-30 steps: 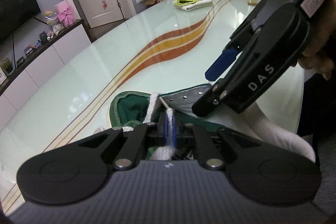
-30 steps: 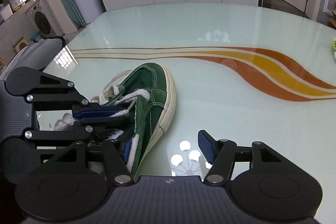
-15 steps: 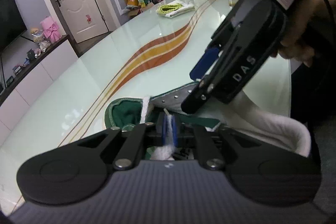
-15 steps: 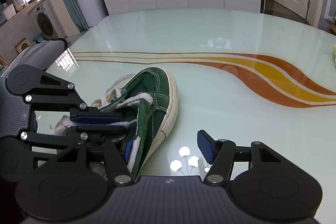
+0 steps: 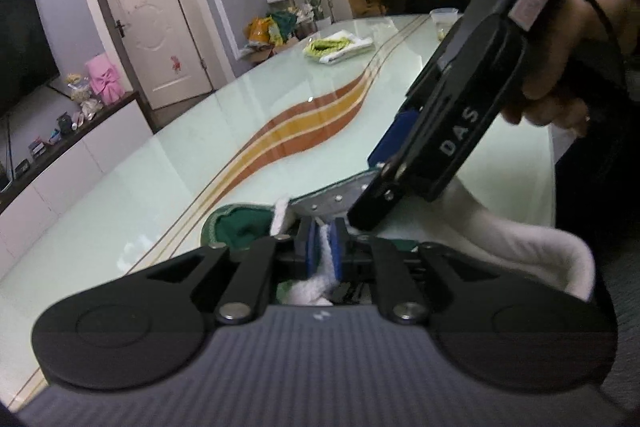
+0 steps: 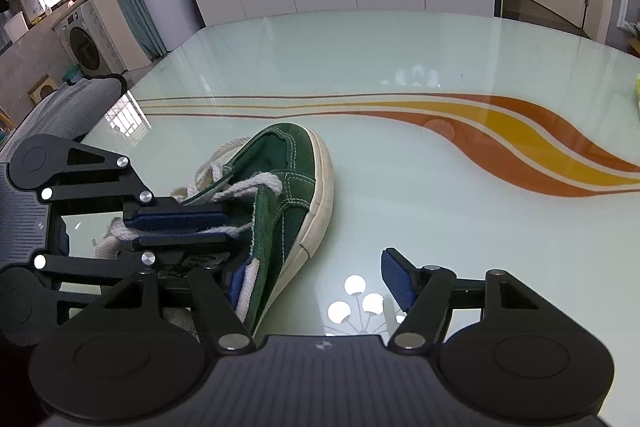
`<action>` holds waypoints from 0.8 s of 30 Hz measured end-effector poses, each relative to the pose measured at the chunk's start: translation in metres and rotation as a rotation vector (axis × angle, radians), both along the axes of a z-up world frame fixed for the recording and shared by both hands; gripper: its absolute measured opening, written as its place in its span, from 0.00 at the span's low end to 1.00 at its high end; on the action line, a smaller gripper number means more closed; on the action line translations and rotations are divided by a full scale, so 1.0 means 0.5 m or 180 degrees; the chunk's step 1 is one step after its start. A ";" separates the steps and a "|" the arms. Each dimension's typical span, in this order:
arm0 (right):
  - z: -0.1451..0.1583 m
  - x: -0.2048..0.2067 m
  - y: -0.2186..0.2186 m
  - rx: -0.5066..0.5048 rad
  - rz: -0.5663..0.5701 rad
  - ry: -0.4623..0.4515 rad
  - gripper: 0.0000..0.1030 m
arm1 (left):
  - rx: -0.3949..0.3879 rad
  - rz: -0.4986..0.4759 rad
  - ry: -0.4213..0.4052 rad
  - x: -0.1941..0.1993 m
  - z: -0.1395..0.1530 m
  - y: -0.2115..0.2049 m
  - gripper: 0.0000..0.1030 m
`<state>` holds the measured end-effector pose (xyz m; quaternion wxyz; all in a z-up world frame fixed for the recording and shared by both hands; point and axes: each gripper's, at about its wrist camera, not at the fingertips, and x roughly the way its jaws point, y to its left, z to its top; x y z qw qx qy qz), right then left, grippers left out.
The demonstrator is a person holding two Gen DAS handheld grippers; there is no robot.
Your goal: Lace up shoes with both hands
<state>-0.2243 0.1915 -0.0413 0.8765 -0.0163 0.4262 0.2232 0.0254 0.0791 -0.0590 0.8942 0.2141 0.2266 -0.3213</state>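
A green suede shoe [image 6: 290, 183] with a white sole lies on the glass table [image 6: 440, 195], toe pointing away. My left gripper [image 6: 230, 227] comes in from the left, shut on a white lace [image 6: 256, 185] over the shoe's eyelets. In the left wrist view the lace [image 5: 325, 247] runs between the closed blue pads of the left gripper [image 5: 323, 241], just behind the shoe's opening [image 5: 236, 227]. My right gripper [image 6: 316, 279] is open, its left finger against the shoe's near flank. It reaches down from the upper right in the left wrist view [image 5: 394, 163], held by a hand [image 5: 580, 67].
A yellow-green and white cloth [image 5: 338, 47] and a plastic cup [image 5: 442, 17] sit at the table's far end. White fleecy fabric [image 5: 520, 239] lies by the near right edge. A grey chair back [image 6: 60, 107] stands off the left corner.
The left wrist view has tilted upward and turned a little, with the lace still clamped. The right gripper stays open beside the shoe, and the shoe has barely shifted.
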 end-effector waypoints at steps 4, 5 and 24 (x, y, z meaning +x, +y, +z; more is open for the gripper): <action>-0.001 0.001 0.000 0.0007 0.0000 0.0008 0.67 | -0.0043 0.0038 -0.0005 0.001 -0.001 0.006 0.09; -0.002 0.001 0.000 0.0007 -0.0001 0.0009 0.68 | -0.0051 0.0055 0.0009 0.002 -0.001 0.008 0.09; 0.011 0.004 -0.002 0.0129 0.0023 0.0039 0.69 | -0.0171 0.0323 0.0346 0.021 0.011 0.020 0.04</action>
